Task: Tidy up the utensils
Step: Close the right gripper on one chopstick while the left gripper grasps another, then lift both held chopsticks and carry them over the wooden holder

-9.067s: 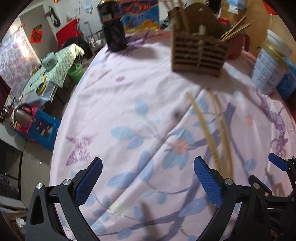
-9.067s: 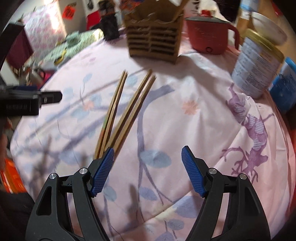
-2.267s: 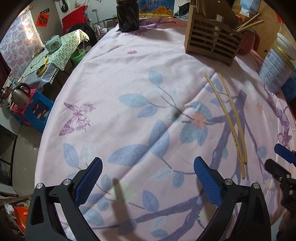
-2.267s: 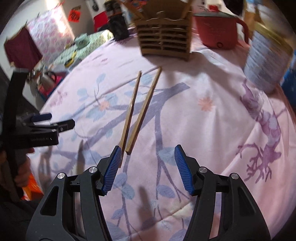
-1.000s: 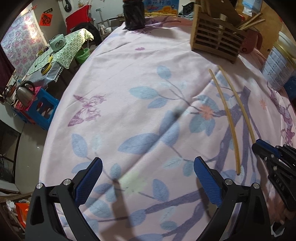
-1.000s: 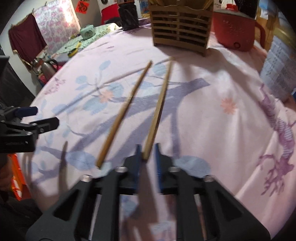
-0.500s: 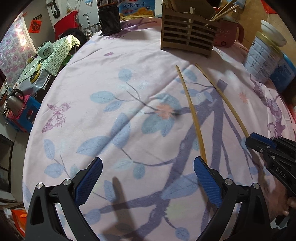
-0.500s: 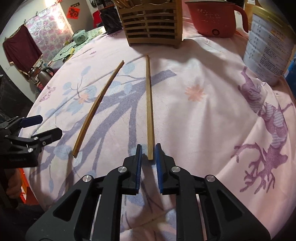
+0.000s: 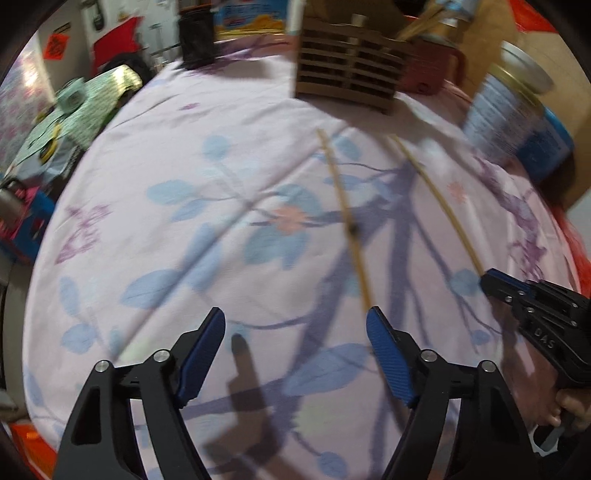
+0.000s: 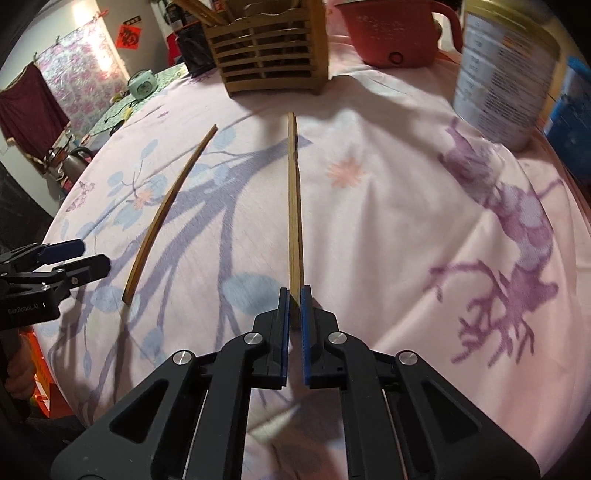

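Note:
Two bamboo chopsticks lie on the pink floral tablecloth. My right gripper (image 10: 293, 308) is shut on the near end of the right chopstick (image 10: 294, 192), which points toward the wooden utensil holder (image 10: 271, 48) at the back. The left chopstick (image 10: 168, 206) lies free on the cloth. My left gripper (image 9: 295, 328) is open, its right finger just behind the near end of that free chopstick (image 9: 345, 218). The right gripper also shows in the left wrist view (image 9: 491, 278), holding the other chopstick (image 9: 436, 199). The holder (image 9: 347, 79) stands at the far edge.
A red electric pot (image 10: 391, 29) and a large tin can (image 10: 506, 70) stand behind and right of the holder. A black container (image 9: 195, 37) stands at the back left. The table edge (image 9: 40, 258) drops off to the left, with room clutter beyond.
My left gripper has moved right and forward, so the free chopstick's near end now sits at its right finger. My right gripper stays shut on its chopstick, slightly further along it.

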Available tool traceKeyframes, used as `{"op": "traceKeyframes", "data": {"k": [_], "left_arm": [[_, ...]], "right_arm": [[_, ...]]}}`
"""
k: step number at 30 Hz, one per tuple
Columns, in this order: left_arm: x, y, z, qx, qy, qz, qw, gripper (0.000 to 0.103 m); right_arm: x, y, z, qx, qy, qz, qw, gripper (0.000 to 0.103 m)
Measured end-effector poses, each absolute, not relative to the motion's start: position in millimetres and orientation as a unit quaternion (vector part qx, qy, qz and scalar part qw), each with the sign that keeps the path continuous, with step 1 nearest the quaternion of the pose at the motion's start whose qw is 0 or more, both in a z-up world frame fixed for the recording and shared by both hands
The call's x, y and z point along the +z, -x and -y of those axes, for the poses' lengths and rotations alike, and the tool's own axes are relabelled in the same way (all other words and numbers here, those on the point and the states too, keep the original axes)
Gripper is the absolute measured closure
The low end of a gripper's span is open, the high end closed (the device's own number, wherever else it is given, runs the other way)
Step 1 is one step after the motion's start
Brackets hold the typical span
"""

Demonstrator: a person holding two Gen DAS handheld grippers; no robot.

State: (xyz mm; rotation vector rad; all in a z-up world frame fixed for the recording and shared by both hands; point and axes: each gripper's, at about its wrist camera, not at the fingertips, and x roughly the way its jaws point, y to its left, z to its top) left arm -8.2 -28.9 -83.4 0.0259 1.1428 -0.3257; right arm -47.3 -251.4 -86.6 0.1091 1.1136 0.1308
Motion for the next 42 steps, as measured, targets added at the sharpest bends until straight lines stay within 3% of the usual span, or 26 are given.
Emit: {"op": "traceKeyframes", "data": {"k": [4, 5, 10, 13, 14, 29, 42], "left_arm": [[-83.6, 15.1, 49.0, -0.191, -0.021, -0.532, 0.825, 0.028], [-84.9, 16.5, 53.2, -0.199, -0.023, -0.534, 0.822, 0.032], [-92.6, 22.9, 68.6, -0.218, -0.045, -0.532, 0.817, 0.058], [-94.2, 24.9, 70.3, -0.202, -0.071, -0.514, 0.83, 0.082], [-94.4, 25.0, 67.4, -0.2, -0.068, -0.514, 0.831, 0.095], [-42.8, 14.1, 21.6, -0.155, -0.05, -0.469, 0.868, 0.097], [43.4, -10.0, -2.8, -0.147, -0.039, -0.398, 0.905, 0.098]], "right_arm": [[-86.6, 54.8, 254.3, 0.062, -0.05, -0.527, 0.846, 0.096], [-86.6, 55.9, 254.9, 0.063, -0.049, -0.527, 0.846, 0.096], [-86.4, 56.9, 255.7, 0.07, -0.045, -0.525, 0.847, 0.096], [-86.8, 57.1, 256.7, 0.073, -0.048, -0.523, 0.848, 0.096], [-86.9, 57.1, 256.8, 0.074, -0.048, -0.521, 0.849, 0.096], [-77.3, 56.2, 258.6, 0.048, -0.049, -0.5, 0.864, 0.096], [19.7, 56.1, 283.3, 0.007, -0.068, -0.383, 0.921, 0.096]]}}
